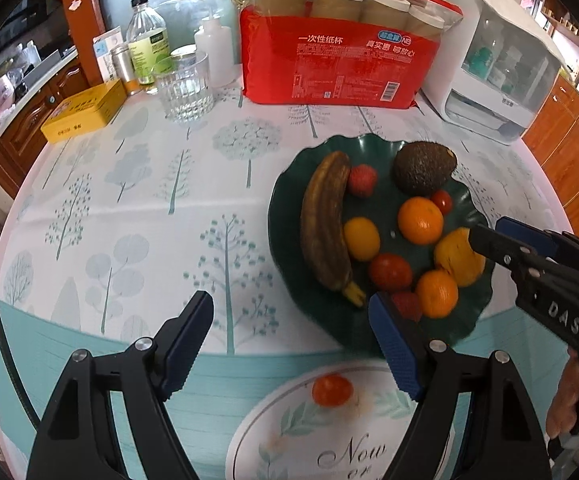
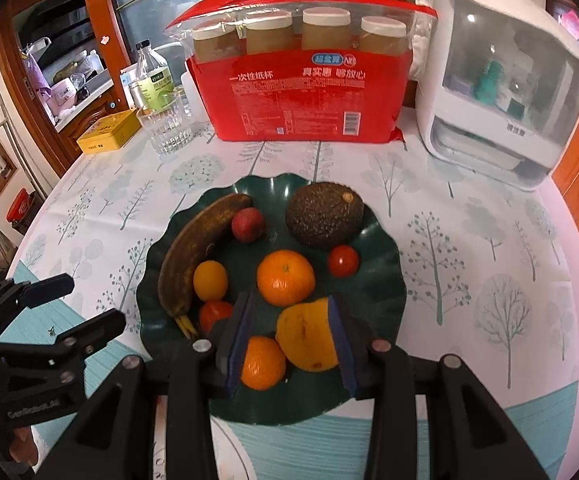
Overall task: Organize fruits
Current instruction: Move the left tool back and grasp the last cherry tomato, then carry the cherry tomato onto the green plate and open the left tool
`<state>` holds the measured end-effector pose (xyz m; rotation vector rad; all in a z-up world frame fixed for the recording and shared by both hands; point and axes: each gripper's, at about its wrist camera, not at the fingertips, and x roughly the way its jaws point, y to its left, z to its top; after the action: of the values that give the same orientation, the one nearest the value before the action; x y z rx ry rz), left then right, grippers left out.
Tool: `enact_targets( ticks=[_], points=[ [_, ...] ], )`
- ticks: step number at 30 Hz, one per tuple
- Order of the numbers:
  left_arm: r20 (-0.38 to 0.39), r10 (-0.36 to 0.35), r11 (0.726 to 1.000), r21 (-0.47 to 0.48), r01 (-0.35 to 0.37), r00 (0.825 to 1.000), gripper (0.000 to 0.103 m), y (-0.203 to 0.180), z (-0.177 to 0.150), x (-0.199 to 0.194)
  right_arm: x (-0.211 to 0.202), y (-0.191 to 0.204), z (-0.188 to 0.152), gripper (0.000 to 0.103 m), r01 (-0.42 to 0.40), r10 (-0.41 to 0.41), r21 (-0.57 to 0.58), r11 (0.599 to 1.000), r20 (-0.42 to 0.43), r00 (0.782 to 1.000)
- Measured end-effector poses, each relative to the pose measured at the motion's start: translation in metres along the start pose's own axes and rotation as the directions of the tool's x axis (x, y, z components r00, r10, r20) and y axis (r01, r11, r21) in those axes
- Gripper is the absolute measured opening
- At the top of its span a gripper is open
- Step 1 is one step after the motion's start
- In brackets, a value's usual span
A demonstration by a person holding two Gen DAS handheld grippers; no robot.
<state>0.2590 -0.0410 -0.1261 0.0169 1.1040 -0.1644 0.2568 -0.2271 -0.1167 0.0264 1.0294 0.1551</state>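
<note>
Right gripper (image 2: 293, 336) hangs over the dark green scalloped plastic plate (image 2: 385, 280), half open, its pads flanking the yellow-orange oval fruit (image 2: 309, 336), apparently to set it down. Left gripper (image 1: 289, 344) is wide open and empty; one small red tomato (image 1: 332, 390) lies on the desk (image 1: 137, 208) between its fingers, likely the next pick.

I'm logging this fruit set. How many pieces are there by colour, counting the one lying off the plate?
Red fruits: 5
Orange fruits: 2
Yellow fruits: 2
Brown banana: 1
Dark avocado: 1
Total: 11
</note>
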Motion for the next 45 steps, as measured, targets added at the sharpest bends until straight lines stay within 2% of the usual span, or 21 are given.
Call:
enact_targets(
  ticks=[6, 10, 16, 21, 26, 34, 45],
  points=[
    [-0.023, -0.011, 1.000, 0.002, 0.011, 1.000, 0.079, 0.000, -0.025, -0.003, -0.005, -0.007, -0.014, 0.049, -0.022, 0.023, 0.043, 0.999, -0.008, 1.000],
    [-0.045, -0.025, 1.000, 0.002, 0.025, 0.999, 0.079, -0.004, -0.042, 0.000, -0.005, -0.013, -0.025, 0.050, -0.016, 0.018, 0.064, 0.998, -0.018, 1.000],
    [-0.080, -0.035, 0.999, 0.012, 0.036, 0.996, 0.064, -0.013, -0.059, 0.015, -0.006, -0.030, -0.036, 0.050, -0.003, 0.006, 0.117, 0.993, -0.025, 1.000],
    [-0.079, -0.049, 0.999, -0.005, 0.049, 0.996, 0.059, -0.016, -0.061, 0.020, -0.006, -0.043, -0.046, 0.050, -0.006, 0.011, 0.159, 0.987, -0.031, 0.999],
    [-0.099, -0.057, 0.998, -0.017, 0.056, 0.993, 0.046, -0.020, -0.064, 0.028, 0.002, -0.048, -0.055, 0.050, -0.004, 0.014, 0.176, 0.984, -0.056, 0.998],
    [-0.131, -0.070, 0.997, -0.031, 0.066, 0.989, 0.033, -0.024, -0.068, 0.039, 0.007, -0.053, -0.062, 0.050, -0.010, 0.022, 0.188, 0.982, -0.063, 0.998],
    [-0.111, -0.068, 0.996, -0.057, 0.062, 0.992, 0.028, -0.024, -0.067, 0.042, 0.010, -0.052, -0.063, 0.050, -0.024, 0.036, 0.180, 0.983, -0.064, 0.997]
  ],
)
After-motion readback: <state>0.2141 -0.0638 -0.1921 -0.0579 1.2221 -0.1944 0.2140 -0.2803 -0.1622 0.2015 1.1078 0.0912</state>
